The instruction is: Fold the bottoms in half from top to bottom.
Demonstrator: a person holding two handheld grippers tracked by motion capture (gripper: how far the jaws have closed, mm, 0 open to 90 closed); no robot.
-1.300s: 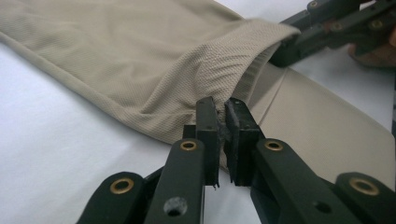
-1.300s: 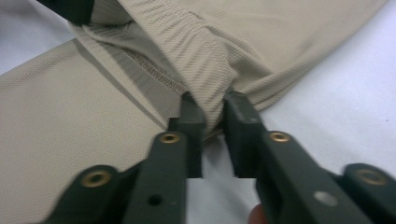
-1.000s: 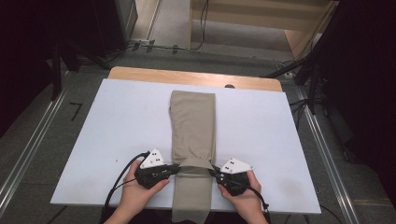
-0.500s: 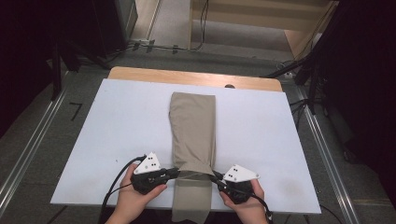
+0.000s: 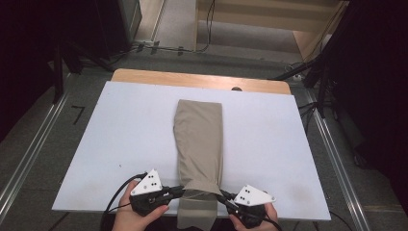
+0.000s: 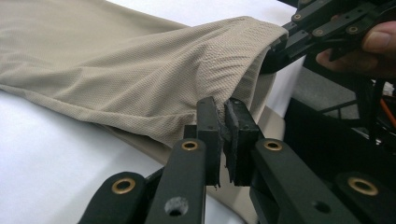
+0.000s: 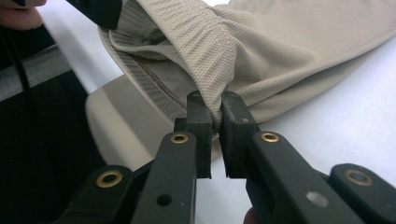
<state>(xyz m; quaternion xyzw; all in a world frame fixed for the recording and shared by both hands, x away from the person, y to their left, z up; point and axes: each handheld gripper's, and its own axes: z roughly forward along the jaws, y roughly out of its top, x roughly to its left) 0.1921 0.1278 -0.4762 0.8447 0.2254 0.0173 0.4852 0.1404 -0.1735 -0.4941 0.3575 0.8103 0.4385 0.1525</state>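
Your left claw [image 5: 179, 191] and right claw [image 5: 222, 196] each pinch the folded beige knit garment's [image 5: 199, 139] near end, lifted off the white bench [image 5: 120, 130].

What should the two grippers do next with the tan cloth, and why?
Probably lift the near layer and carry it toward the far end, folding it over. The left gripper and right gripper are each shut on a side of the tan cloth near the table's front edge, and that layer is already raised off the part hanging over the edge.

Folded beige garment [image 5: 199, 139] lengthwise on table, near end lifted
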